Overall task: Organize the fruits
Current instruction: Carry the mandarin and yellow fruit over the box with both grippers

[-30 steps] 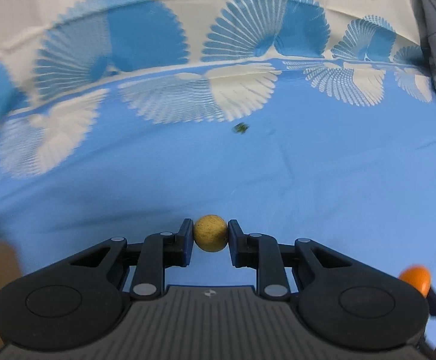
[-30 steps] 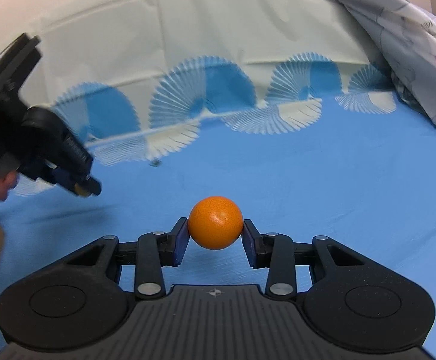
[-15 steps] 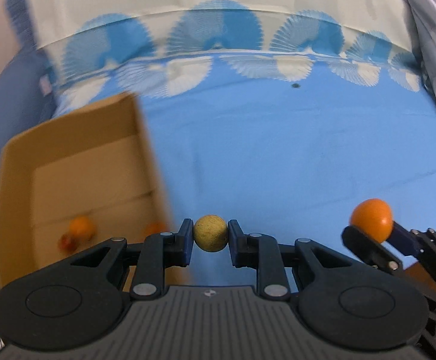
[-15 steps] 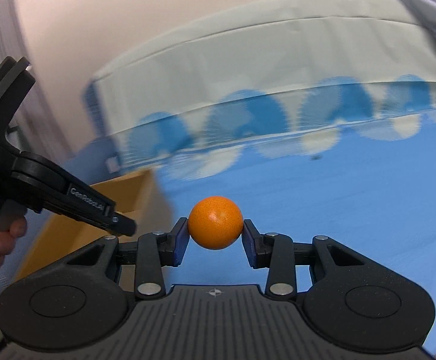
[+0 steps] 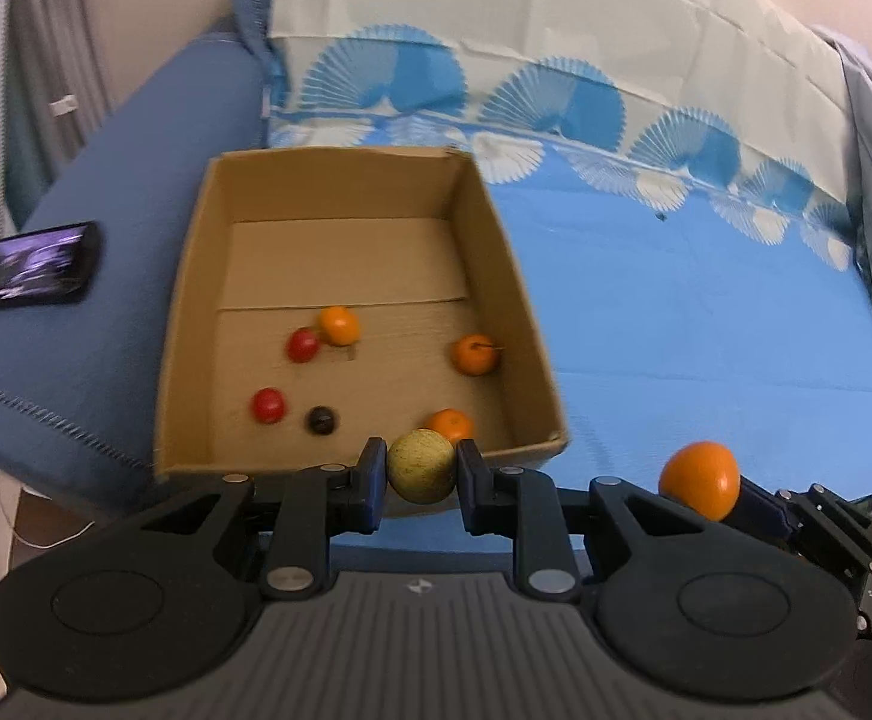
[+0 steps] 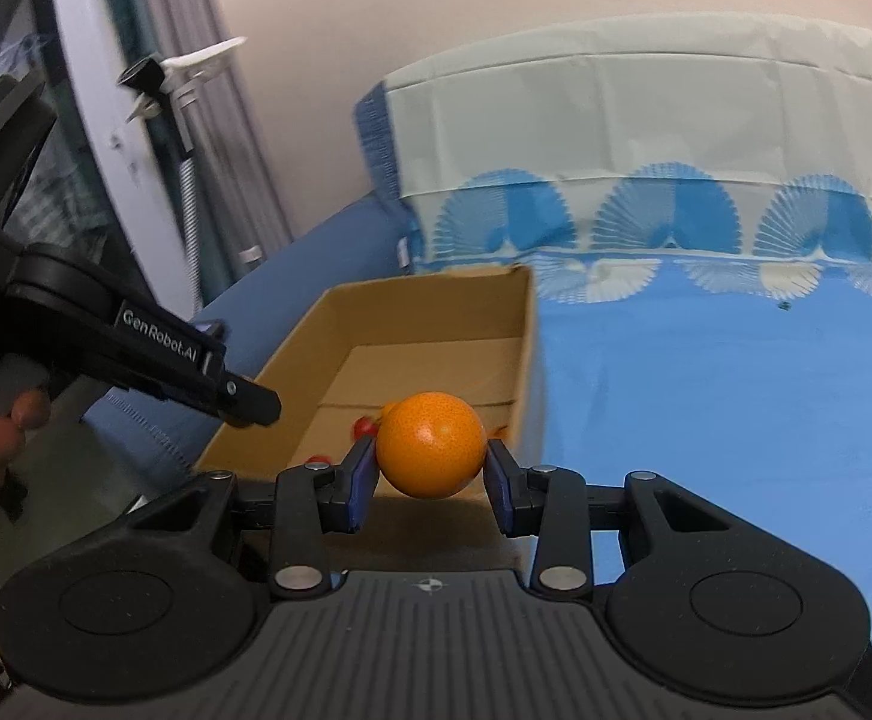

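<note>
My left gripper [image 5: 421,476] is shut on a small yellow-green round fruit [image 5: 420,465] and holds it above the near wall of an open cardboard box [image 5: 196,276]. The box holds several small fruits: orange ones [image 5: 475,354], red ones [image 5: 268,405] and a dark one [image 5: 321,420]. My right gripper [image 6: 430,468] is shut on an orange [image 6: 430,445], just short of the box's [image 6: 436,306] near right corner. In the left wrist view the orange [image 5: 700,479] shows at the lower right, beside the box.
The box stands on a bright blue cloth [image 5: 706,312] with a white and blue fan pattern along the back. A dark blue cushioned arm [image 5: 106,192] lies left of the box, with a phone [image 5: 34,269] on it. A wall and a window frame [image 6: 112,138] are at the left.
Both grippers have swung left with their fruits, from over the open cloth to the box. The box and its fruits have come fully into view.
</note>
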`<action>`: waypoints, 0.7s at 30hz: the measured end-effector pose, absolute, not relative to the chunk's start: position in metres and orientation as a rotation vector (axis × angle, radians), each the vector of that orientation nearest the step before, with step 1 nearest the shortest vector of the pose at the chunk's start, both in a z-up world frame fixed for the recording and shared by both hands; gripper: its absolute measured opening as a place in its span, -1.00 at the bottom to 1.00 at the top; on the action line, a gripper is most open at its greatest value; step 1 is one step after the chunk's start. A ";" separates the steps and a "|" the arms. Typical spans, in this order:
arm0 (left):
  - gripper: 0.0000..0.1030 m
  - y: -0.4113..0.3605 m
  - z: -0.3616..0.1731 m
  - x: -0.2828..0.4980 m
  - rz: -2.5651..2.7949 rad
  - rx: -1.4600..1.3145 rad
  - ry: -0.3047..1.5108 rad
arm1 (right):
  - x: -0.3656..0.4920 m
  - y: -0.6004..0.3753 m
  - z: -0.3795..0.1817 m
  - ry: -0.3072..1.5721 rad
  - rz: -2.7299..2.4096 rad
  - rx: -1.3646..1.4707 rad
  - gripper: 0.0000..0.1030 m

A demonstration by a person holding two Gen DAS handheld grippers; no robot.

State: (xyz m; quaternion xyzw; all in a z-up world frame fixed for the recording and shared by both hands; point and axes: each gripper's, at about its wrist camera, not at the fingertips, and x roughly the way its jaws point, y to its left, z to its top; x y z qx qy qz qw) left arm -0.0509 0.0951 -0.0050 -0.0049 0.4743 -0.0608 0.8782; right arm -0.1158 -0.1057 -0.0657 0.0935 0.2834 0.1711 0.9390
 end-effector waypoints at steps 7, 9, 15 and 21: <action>-0.48 0.123 -0.003 -0.077 -0.102 -0.033 0.946 | -0.123 -0.070 -0.058 0.613 0.378 0.095 -0.23; -0.48 0.128 -0.005 -0.078 -0.097 -0.040 0.941 | -0.118 -0.061 -0.055 0.635 0.374 0.060 -0.23; -0.48 0.137 -0.007 -0.076 -0.089 -0.057 0.950 | -0.111 -0.055 -0.050 0.670 0.370 0.072 -0.23; -0.48 0.135 -0.008 -0.069 -0.089 -0.062 0.954 | -0.101 -0.057 -0.051 0.706 0.380 0.099 -0.23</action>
